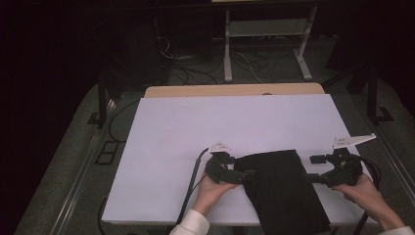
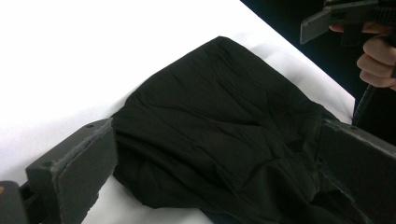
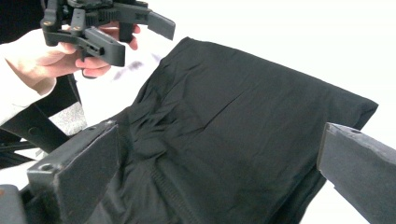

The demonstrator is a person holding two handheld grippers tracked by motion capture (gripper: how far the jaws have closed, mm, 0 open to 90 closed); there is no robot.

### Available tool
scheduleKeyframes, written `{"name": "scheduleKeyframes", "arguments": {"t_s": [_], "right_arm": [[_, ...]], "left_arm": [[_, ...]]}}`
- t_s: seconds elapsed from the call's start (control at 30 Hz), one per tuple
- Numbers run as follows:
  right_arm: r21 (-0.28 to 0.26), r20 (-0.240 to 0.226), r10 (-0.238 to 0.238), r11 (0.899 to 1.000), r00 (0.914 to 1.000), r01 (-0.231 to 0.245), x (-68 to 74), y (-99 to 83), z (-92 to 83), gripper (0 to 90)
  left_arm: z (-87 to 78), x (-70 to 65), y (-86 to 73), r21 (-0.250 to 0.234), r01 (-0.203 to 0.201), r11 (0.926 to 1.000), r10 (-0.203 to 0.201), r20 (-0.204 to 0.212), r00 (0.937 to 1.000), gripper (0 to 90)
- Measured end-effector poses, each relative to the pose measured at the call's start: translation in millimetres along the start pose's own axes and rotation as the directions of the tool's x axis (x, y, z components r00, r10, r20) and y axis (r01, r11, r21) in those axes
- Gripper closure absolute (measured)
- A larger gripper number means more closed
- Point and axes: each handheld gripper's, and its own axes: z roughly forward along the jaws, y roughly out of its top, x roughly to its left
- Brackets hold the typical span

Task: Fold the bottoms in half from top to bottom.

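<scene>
A black folded garment [image 1: 281,188] lies on the white table cover [image 1: 205,127] near the front edge, and its lower end reaches that edge. My left gripper [image 1: 244,173] points at the garment's left side, jaws wide and open. In the left gripper view the cloth [image 2: 210,121] lies between the spread jaws of the left gripper [image 2: 219,135] with neither pad pressing on it. My right gripper [image 1: 315,169] stands open at the garment's right side. In the right gripper view the cloth [image 3: 243,116] lies loose between the jaws of the right gripper [image 3: 224,140].
A bare strip of wooden tabletop [image 1: 235,90] shows behind the white cover. White stand legs [image 1: 227,54] and loose cables [image 1: 195,68] are on the floor beyond the table. A black cable [image 1: 193,181] trails from the left gripper over the front edge.
</scene>
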Motion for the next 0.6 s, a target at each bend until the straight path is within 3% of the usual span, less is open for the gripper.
{"name": "scheduleKeyframes", "arguments": {"t_s": [0.6], "right_arm": [[-0.013, 0.022, -0.013, 1.0, 0.9997, 0.013, -22.2, 20.7, 9.6, 0.0]], "left_arm": [[0.1, 5.5, 8.6, 0.02, -0.015, 0.9997, 0.015, -0.021, 0.9997, 0.0]]}}
